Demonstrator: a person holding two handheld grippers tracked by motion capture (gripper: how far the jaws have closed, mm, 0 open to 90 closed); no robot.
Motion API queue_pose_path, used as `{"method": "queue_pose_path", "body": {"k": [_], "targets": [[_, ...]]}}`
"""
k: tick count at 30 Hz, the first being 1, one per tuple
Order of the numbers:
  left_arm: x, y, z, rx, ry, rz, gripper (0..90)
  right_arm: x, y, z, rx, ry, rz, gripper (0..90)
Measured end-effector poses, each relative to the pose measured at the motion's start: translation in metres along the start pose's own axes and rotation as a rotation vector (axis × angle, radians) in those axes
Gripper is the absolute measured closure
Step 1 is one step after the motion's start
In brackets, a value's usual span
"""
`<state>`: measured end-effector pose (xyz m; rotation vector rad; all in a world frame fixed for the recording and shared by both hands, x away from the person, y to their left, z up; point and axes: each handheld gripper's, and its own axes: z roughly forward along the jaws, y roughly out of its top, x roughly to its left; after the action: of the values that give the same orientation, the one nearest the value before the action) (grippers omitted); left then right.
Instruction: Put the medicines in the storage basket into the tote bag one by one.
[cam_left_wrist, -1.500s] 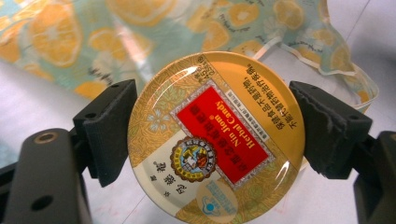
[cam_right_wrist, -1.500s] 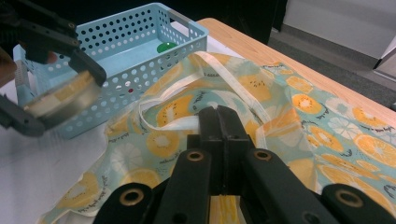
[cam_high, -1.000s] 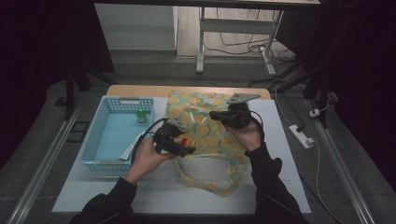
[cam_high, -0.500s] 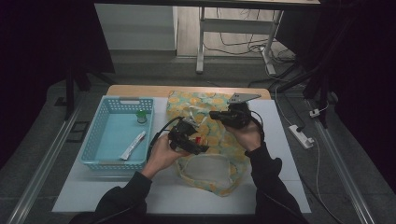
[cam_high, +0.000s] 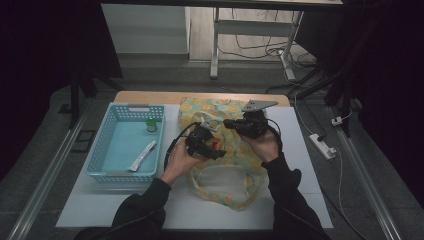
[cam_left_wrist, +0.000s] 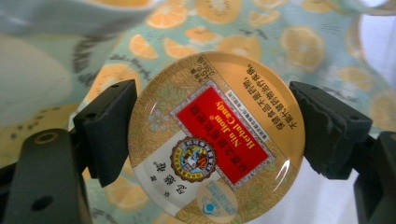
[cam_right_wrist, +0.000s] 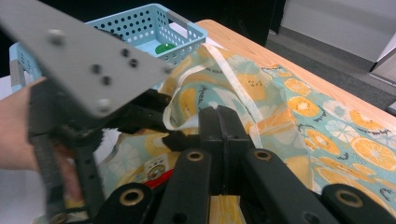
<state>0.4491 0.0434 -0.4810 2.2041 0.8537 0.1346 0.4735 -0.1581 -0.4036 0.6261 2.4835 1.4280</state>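
floor: grey (cam_high: 65, 150) | desk frame: white, behind (cam_high: 216, 45) | power strip: right (cam_high: 321, 145) | surroundings: dark

Candy tin (cam_left_wrist: 215, 140) lower rim cut off by edge, basket's green item (cam_high: 151, 124) too small to identify

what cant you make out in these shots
- Inside of the fruit-print bag: high view, too dim.
- Candy tin: lower rim cut off by the left gripper view's bottom edge.
- Green item in the blue basket: too small.
- Bag edge in the right gripper: hidden by its shut jaws.
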Motion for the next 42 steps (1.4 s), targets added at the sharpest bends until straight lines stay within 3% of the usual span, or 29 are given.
{"method": "queue_pose_path", "body": {"k": [10, 24, 34, 37, 42], "targets": [[0.016, 0.003, 0.013, 0.001, 0.072, -0.03, 20.1, 0.001, -0.002, 0.006, 0.02, 0.002, -0.006, 90.0], [0.023, 0.006, 0.033, -0.002, 0.161, -0.04, 20.1, -0.004, -0.009, 0.014, 0.045, -0.006, 0.003, 90.0], [0.025, 0.006, 0.045, 0.003, 0.189, -0.033, 17.0, -0.007, -0.013, 0.018, 0.058, -0.012, 0.01, 90.0], [0.023, 0.006, 0.043, 0.0, 0.183, -0.025, 10.5, -0.007, -0.013, 0.018, 0.057, -0.012, 0.009, 90.0], [0.02, 0.006, 0.035, 0.012, 0.16, -0.022, 8.6, -0.007, -0.012, 0.016, 0.053, -0.013, 0.009, 90.0]]}}
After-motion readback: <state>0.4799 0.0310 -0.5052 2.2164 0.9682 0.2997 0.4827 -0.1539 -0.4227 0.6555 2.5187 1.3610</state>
